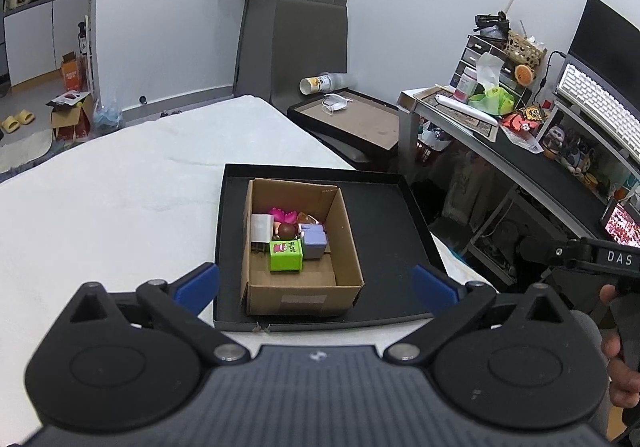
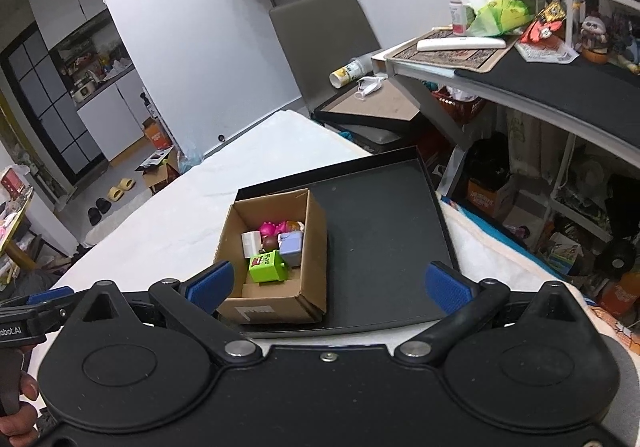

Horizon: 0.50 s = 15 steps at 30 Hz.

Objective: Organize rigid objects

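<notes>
Both the left gripper [image 1: 316, 283] and the right gripper [image 2: 328, 283] hang with jaws spread wide and nothing between them, above the near edge of the black tray [image 1: 384, 231], which suggests the sorting is done or nearly so. The cardboard box [image 1: 344, 239] sits against the tray's left edge. Gathered at its far end are a green block [image 1: 285, 255], lavender block [image 1: 314, 243], white cube [image 1: 262, 228], pink toy [image 1: 283, 214] and brown ball [image 1: 286, 231].
</notes>
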Tool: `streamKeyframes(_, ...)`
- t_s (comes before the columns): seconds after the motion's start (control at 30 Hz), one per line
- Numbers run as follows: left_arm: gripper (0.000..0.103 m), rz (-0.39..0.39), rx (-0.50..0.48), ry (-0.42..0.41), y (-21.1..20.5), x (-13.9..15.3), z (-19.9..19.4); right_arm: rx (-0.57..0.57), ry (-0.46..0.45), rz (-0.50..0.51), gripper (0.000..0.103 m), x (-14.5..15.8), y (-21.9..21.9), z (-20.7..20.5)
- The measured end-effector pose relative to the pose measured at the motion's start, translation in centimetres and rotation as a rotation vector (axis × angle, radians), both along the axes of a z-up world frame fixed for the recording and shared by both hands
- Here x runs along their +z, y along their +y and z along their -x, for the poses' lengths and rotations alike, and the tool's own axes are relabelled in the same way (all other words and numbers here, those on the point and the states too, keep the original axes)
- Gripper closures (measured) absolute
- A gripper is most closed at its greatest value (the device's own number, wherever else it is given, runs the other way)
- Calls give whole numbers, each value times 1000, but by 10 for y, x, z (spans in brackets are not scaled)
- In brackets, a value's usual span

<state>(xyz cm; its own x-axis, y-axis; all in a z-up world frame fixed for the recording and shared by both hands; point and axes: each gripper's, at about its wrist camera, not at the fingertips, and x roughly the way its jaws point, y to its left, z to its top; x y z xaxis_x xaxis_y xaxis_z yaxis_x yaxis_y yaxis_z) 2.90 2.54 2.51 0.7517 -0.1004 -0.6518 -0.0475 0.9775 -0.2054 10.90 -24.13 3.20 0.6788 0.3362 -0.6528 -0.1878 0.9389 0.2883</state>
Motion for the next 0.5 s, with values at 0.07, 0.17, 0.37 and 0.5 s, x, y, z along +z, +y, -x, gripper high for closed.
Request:
streamKeyframes(0.07, 1, -11, 8, 3, -1, 1, 4, -3, -4, -4, 0, 2, -1, 5)
streamKeyframes(0.17, 1, -16, 17, -3, -2, 2, 10, 7, -13, -9, 0, 5, -1, 11)
streamKeyframes(0.37, 1, -28, 28, 7, -6, 5, 21, 41, -24, -19, 0, 8, 2, 25)
streamKeyframes(0.5, 1, -57, 6, -3, -13, 8, 32, 57, -34, -9, 0, 9, 6, 35)
